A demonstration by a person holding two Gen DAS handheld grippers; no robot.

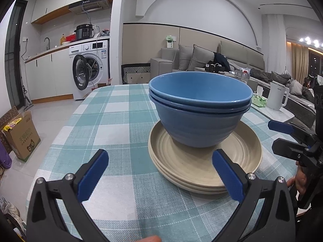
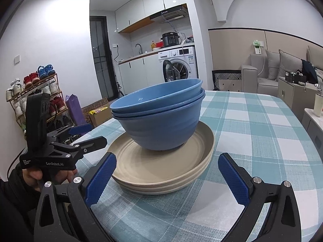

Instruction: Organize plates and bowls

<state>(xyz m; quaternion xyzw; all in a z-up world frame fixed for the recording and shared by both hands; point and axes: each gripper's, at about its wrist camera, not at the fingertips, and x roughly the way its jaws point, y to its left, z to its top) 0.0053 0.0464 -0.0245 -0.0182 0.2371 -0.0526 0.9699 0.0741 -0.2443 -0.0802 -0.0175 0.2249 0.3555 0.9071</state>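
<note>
- Left gripper [image 1: 159, 159] sits low over the surface [image 1: 113, 121], its blue pads spread wide with nothing between them.
- Just ahead of it and a touch to its right — the stack of blue bowls [image 1: 199, 109], three nested, upright, resting in the middle of the beige plates [image 1: 193, 169].
- Those plates are piled three deep, flat on the checked teal-and-white cloth; the right pad of this gripper overlaps the near rim of the pile in the left wrist view, though I cannot tell whether it touches.
- Right gripper [image 2: 167, 171] is also splayed apart and holding nothing, with the plates [image 2: 161, 169] directly in front, the near rim lying between its two pads.
- The bowls [image 2: 159, 117] rise just beyond, leaning slightly — the top two tilted within the bottom one.
- From the right wrist view, the left gripper [image 2: 90, 134] shows off to the left side, gripped by a hand [image 2: 36, 176], its fingers pointing toward the plates and standing apart from them.
- From the left wrist view, the right gripper [image 1: 279, 135] comes in from the right edge, beside the plates' rim.
- Farther off to the right of the left gripper, a white kettle [image 1: 277, 95] stands on a separate pale top.
</note>
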